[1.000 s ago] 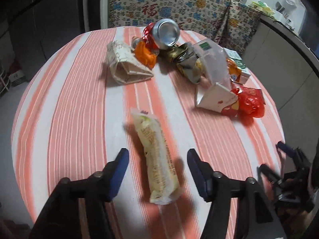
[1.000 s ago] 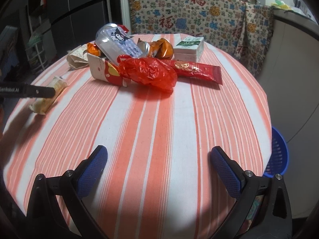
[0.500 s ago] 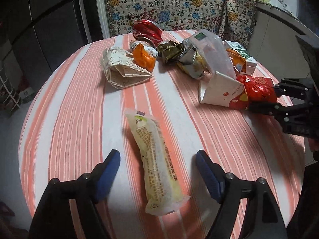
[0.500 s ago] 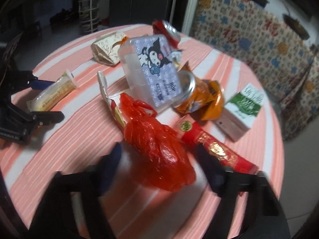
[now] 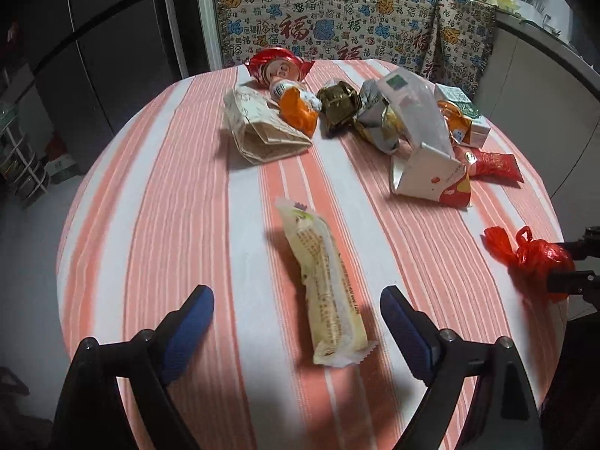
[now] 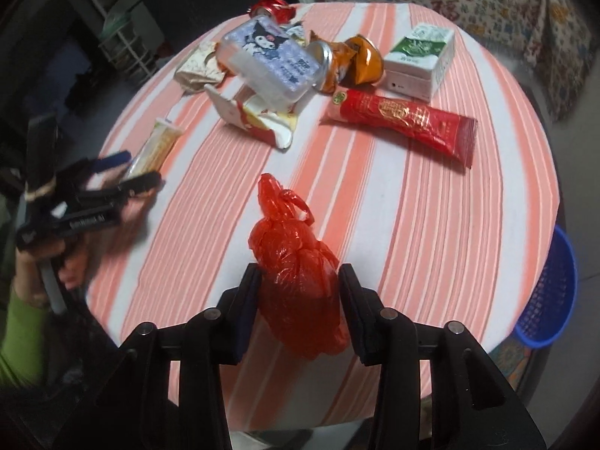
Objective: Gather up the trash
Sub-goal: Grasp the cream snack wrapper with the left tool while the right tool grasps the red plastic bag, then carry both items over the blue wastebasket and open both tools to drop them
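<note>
The left gripper (image 5: 296,311) hangs low over the near edge of the striped table (image 5: 157,195) with its blue-padded fingers (image 5: 187,332) spread wide and touching nothing; between them, but apart from both pads, lies a long pale wrapper (image 5: 324,288), flat on the cloth with its crimped end toward the camera; in the right wrist view the same gripper (image 6: 123,172) shows at the left edge in a hand (image 6: 48,262) with a green sleeve, its tips either side of that wrapper's (image 6: 155,148) near end. Farther back sit a folded paper packet (image 5: 258,133), a red can (image 5: 275,67), an orange wrapper (image 5: 298,112), a dark crumpled foil (image 5: 339,107) and an open white carton (image 5: 431,178) with a clear tub (image 6: 270,60) leaning on it; right of these lie a crushed orange can (image 6: 356,60), a green-and-white box (image 6: 420,60) and a long red sachet (image 6: 401,120). The right gripper (image 6: 298,300) is at the near right edge of the table, its fingers (image 6: 249,307) narrowed and pressed against both sides of a knotted red bag (image 6: 296,273); the knot points away toward the pile, and whether the bag rests on the cloth or is raised I cannot tell. Beyond the table's right rim stands a blue basket (image 6: 547,292) on the floor.
</note>
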A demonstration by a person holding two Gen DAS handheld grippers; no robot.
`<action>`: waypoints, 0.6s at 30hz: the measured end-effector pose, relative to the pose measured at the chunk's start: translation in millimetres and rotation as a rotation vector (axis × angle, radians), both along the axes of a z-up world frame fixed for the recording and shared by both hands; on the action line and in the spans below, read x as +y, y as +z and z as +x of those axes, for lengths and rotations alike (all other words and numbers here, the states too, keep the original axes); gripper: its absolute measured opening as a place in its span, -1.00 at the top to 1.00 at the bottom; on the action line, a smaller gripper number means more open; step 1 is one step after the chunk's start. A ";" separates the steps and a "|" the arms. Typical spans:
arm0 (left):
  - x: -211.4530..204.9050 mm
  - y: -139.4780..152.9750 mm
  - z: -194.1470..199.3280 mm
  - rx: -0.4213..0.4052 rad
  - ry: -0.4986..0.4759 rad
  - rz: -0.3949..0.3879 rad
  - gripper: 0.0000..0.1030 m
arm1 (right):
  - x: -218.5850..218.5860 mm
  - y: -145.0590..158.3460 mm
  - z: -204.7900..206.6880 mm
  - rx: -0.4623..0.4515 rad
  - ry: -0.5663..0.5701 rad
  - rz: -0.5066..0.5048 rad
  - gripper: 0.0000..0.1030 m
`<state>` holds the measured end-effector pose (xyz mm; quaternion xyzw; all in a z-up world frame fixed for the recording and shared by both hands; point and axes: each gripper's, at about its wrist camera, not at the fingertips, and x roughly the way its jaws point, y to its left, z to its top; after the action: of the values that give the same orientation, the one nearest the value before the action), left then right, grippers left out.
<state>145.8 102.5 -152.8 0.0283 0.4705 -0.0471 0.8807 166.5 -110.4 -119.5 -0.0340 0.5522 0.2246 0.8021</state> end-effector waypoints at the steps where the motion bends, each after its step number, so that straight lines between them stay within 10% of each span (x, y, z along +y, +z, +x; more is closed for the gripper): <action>1: 2.7 1.4 0.3 0.001 -0.004 -0.002 -0.79 | 2.9 0.5 -1.0 -0.008 0.017 -0.015 -0.04; 6: 6.5 -0.2 6.2 0.035 -0.020 -0.009 -0.11 | 19.8 -0.2 -2.9 -0.021 0.135 -0.078 -0.08; 9: 7.1 1.1 1.7 0.041 -0.035 -0.037 0.61 | 20.7 -1.0 -1.7 -0.039 0.143 -0.107 0.43; 18: -29.1 27.4 -16.1 -0.013 -0.102 -0.135 0.64 | -39.1 26.8 -3.8 -0.076 -0.056 0.142 0.44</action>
<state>129.6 73.4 -125.4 -0.0069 0.4584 -0.1234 0.8801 162.7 -149.5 -92.7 0.0298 0.5047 0.2392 0.8290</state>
